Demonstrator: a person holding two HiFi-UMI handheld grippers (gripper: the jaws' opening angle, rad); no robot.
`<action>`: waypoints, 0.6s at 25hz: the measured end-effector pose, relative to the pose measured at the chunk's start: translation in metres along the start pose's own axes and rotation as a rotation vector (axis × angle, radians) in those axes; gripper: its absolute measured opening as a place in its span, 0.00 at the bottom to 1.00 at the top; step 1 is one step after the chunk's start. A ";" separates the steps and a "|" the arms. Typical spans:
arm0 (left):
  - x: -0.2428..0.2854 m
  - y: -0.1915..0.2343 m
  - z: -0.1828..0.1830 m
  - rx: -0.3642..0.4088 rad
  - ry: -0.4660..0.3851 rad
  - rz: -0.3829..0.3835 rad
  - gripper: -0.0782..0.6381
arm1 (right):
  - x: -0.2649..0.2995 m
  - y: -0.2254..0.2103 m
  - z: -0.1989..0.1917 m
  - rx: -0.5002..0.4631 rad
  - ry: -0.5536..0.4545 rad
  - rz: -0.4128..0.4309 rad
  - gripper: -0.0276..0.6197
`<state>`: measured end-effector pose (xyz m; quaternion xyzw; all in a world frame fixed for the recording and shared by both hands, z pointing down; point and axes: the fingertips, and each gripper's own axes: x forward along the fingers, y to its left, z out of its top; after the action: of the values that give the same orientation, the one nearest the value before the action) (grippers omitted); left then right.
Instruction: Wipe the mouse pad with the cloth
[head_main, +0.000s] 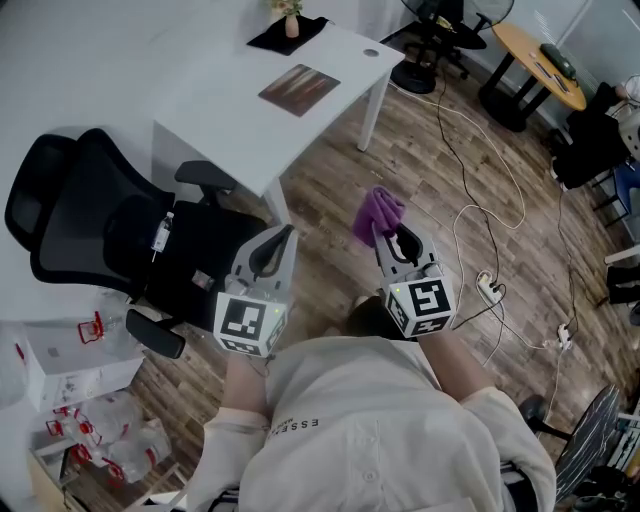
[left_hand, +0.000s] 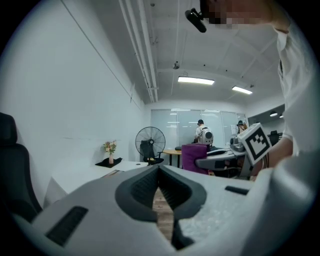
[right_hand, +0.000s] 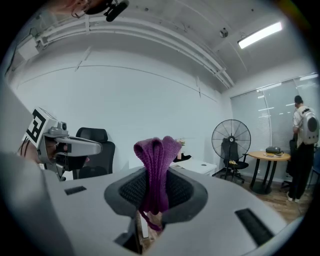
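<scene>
A purple knitted cloth (head_main: 377, 214) sticks up folded from my right gripper (head_main: 385, 238), whose jaws are shut on it; the cloth (right_hand: 157, 167) fills the middle of the right gripper view. My left gripper (head_main: 283, 236) is held level with it to the left, jaws shut with nothing between them, its tip (left_hand: 159, 169) pointing toward the room. A brown rectangular mouse pad (head_main: 299, 89) lies flat on the white desk (head_main: 215, 95) ahead, well away from both grippers. From the left gripper view the right gripper (left_hand: 223, 159) and the cloth (left_hand: 194, 157) show to the right.
A black office chair (head_main: 110, 228) stands left of the grippers by the desk's near corner. A small vase on a black mat (head_main: 289, 30) sits at the desk's far end. Cables and a power strip (head_main: 489, 288) run over the wooden floor on the right. A round table (head_main: 538, 62) stands beyond.
</scene>
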<state>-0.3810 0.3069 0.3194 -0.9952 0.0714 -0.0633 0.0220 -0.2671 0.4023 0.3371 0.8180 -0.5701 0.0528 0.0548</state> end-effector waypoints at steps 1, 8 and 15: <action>0.004 0.002 -0.002 -0.005 0.006 0.003 0.11 | 0.005 -0.002 -0.002 0.002 0.006 0.007 0.18; 0.053 0.033 -0.019 -0.019 0.036 0.055 0.11 | 0.070 -0.030 -0.016 0.012 0.029 0.075 0.18; 0.141 0.062 -0.012 -0.033 0.053 0.151 0.11 | 0.152 -0.098 -0.008 0.004 0.042 0.174 0.18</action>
<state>-0.2529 0.2243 0.3450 -0.9852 0.1479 -0.0863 0.0083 -0.1225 0.2963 0.3644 0.7643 -0.6376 0.0754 0.0603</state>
